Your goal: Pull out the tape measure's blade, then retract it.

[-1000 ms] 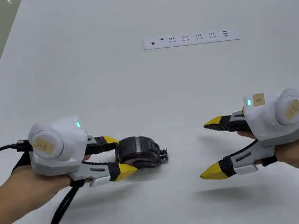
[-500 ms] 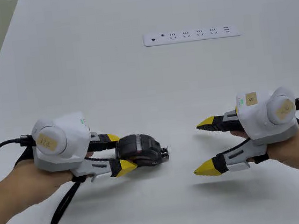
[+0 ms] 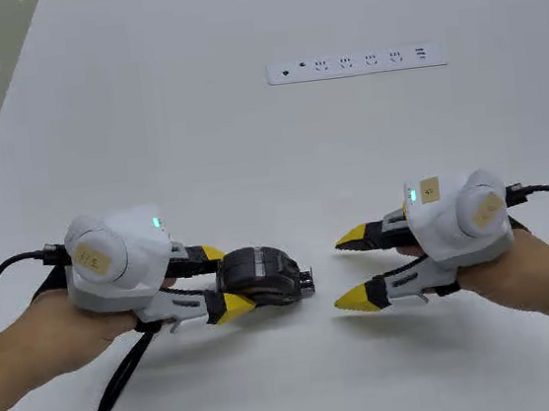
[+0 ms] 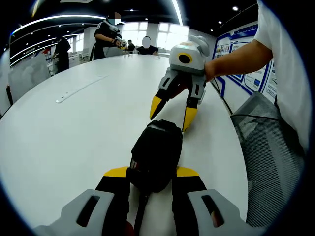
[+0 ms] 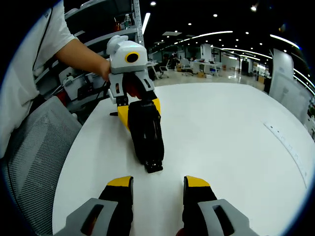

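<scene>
A black tape measure [image 3: 260, 276] lies on the white table [image 3: 248, 149], held between the yellow tips of my left gripper [image 3: 221, 281], which is shut on its body [image 4: 156, 153]. Its blade hook [image 3: 306, 281] points toward my right gripper [image 3: 354, 272]. That one stands open, a short gap to the right of the hook. In the right gripper view the tape measure [image 5: 147, 130] lies just beyond my open yellow tips [image 5: 158, 182], with the hook end [image 5: 153, 166] nearest. No blade is drawn out.
A white power strip [image 3: 356, 63] lies at the far side of the table. A black cable [image 3: 4, 271] trails from the left gripper, and a black strap [image 3: 125, 373] lies on the table below it. The table's left edge [image 3: 7, 117] borders a glossy floor.
My right gripper has moved left toward the tape measure's hook end, closing most of the gap. The left gripper and tape measure have stayed about where they were.
</scene>
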Demonstrator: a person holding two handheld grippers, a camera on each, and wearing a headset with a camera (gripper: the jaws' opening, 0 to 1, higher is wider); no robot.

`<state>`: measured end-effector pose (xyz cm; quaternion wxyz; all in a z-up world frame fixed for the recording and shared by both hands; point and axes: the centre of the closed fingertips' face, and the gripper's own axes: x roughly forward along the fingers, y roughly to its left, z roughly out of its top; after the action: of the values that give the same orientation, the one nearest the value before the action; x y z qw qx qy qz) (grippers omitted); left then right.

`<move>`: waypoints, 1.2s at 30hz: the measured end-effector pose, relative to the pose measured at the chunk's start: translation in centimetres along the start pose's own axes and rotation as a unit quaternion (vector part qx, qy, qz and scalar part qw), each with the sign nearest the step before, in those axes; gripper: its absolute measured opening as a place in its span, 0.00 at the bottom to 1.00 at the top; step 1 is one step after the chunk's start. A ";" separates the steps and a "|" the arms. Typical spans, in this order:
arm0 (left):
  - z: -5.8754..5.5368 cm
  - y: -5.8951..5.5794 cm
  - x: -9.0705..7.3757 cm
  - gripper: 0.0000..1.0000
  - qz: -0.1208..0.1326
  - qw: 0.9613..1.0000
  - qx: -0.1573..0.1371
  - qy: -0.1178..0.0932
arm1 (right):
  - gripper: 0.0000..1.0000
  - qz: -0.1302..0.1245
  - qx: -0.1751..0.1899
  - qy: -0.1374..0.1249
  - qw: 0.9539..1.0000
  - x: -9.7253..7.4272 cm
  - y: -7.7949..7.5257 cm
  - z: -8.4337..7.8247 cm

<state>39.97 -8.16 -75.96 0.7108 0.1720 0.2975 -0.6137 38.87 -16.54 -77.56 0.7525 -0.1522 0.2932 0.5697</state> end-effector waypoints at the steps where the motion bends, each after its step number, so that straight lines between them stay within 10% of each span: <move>1: 0.0 0.0 0.0 0.28 0.000 1.000 0.000 0.000 | 0.36 0.002 -0.001 -0.002 1.000 0.2 -0.1 0.2; 36: 0.0 0.2 0.2 0.27 -0.006 1.000 0.011 0.003 | 0.11 0.028 -0.065 -0.002 0.998 3.1 0.7 0.5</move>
<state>40.17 -8.25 -76.14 0.7044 0.1802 0.2939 -0.6205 38.90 -13.67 -79.06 0.7255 -0.1911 0.2582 0.6087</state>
